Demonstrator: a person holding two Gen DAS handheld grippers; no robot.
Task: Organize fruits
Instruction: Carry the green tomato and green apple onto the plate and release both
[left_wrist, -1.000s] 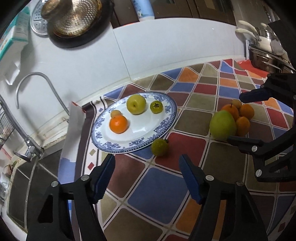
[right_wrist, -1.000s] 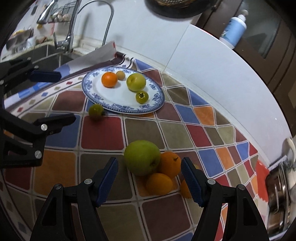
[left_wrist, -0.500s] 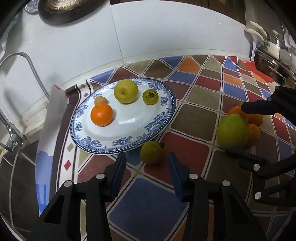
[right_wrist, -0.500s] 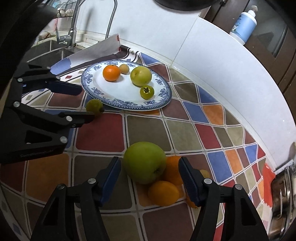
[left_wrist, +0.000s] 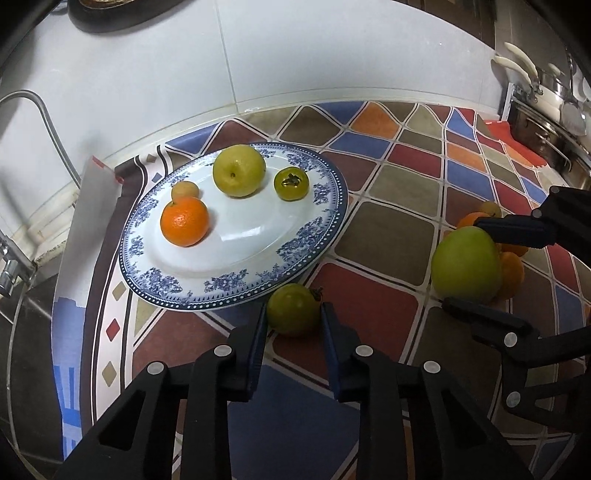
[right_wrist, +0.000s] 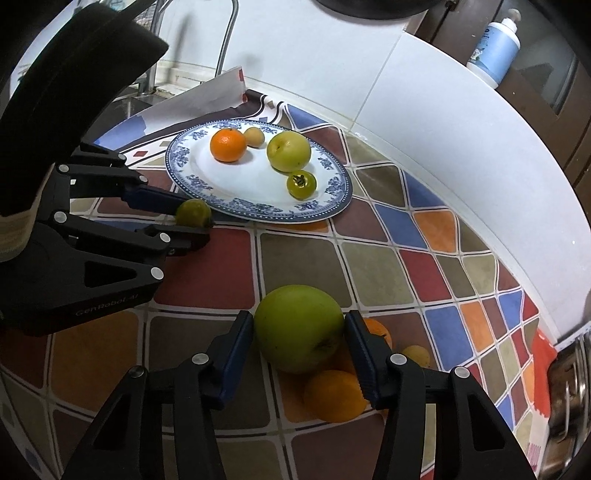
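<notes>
A blue-patterned plate (left_wrist: 236, 295) (right_wrist: 258, 206) holds an orange (left_wrist: 184, 221), a yellow-green apple (left_wrist: 239, 170), a small green persimmon (left_wrist: 291, 183) and a small tan fruit (left_wrist: 185, 190). Just off the plate's near rim lies another small green fruit (left_wrist: 291, 308) (right_wrist: 194, 212), and my left gripper (left_wrist: 293, 314) (right_wrist: 194, 221) is shut on it. To the right, a large green apple (right_wrist: 299, 328) (left_wrist: 465, 262) leans on a pile of oranges (right_wrist: 334, 395). My right gripper (right_wrist: 299, 330) (left_wrist: 461, 262) straddles it, jaws closing, both pads against its sides.
The colourful tiled mat (left_wrist: 391, 236) covers the counter. A sink and faucet (left_wrist: 7, 273) lie left of the plate. The white backsplash (left_wrist: 295, 55) runs behind. Steel pots (left_wrist: 546, 136) stand at the far right, and a blue bottle (right_wrist: 493, 48) sits on the ledge.
My left gripper came forward and down onto the small green fruit and closed on it. The right gripper's jaws narrowed around the large green apple.
</notes>
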